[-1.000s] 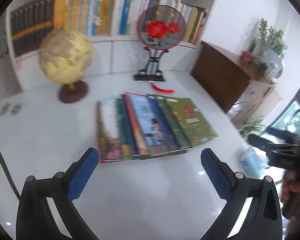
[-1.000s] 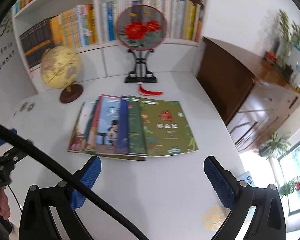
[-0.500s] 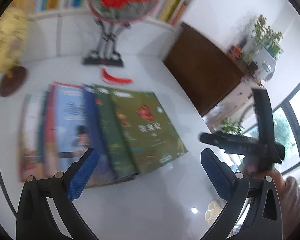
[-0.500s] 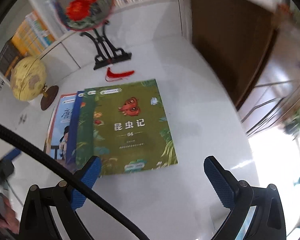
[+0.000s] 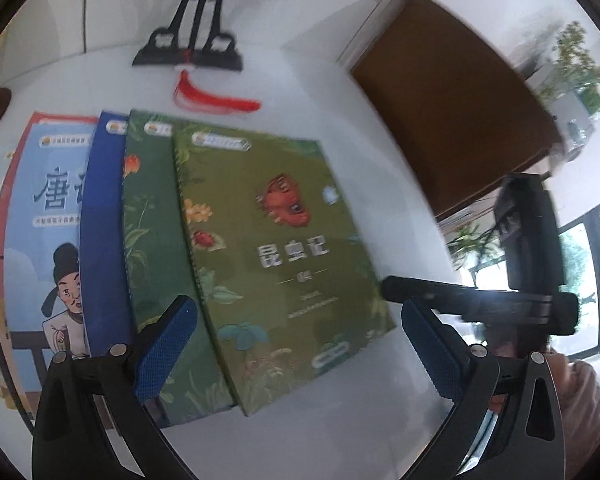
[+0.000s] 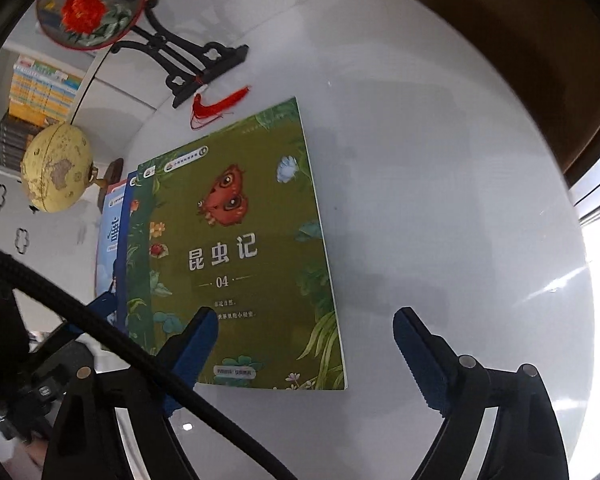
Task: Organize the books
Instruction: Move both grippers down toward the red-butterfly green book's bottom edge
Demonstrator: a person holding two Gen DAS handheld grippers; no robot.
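Several thin books lie fanned out flat on the white table (image 6: 440,200). On top at the right end is a green book with a red moth (image 5: 276,248) (image 6: 240,248). Left of it show a darker green book (image 5: 152,248), a blue one (image 5: 104,240) and a light blue book with a drawn man (image 5: 48,224). My left gripper (image 5: 300,324) hovers open over the near edge of the green books. My right gripper (image 6: 304,332) hangs over the top book's near right corner; its jaws are closing, wide apart, with nothing pressed between them.
A black fan stand (image 5: 188,46) with a red tassel (image 5: 216,98) sits behind the books, the round fan (image 6: 92,4) above it. A yellow globe (image 6: 56,168) stands at the left. A brown cabinet (image 5: 460,112) flanks the table's right edge. A black cable (image 6: 100,328) crosses the right wrist view.
Both grippers have dropped down and closed in on the books, tilting downward. The shelves and globe have slid out of the left view. The right jaws have narrowed slightly.
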